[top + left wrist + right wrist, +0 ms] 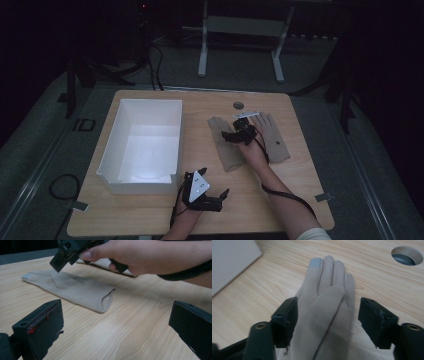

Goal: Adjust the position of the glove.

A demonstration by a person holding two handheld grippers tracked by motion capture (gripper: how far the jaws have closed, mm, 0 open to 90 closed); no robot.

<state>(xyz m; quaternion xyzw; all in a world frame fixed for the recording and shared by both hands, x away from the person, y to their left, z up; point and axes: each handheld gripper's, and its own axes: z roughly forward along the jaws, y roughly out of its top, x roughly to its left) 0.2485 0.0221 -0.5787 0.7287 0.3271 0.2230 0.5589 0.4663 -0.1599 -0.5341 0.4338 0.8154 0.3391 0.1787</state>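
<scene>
While your right hand-held gripper (239, 134) hangs low over the left glove (322, 312), its jaws stand partly open on either side of the glove's palm, pads not pressing on the fabric. That glove lies flat on the desk (300, 170) right of the middle, fingers toward the far edge and the round hole (407, 255). A second glove (274, 135) lies just beside it, nearer the right edge. Your left hand-held gripper (220, 197) rests near the near edge, jaws wide, holding nothing. The white box (145, 145) sits along the left side.
</scene>
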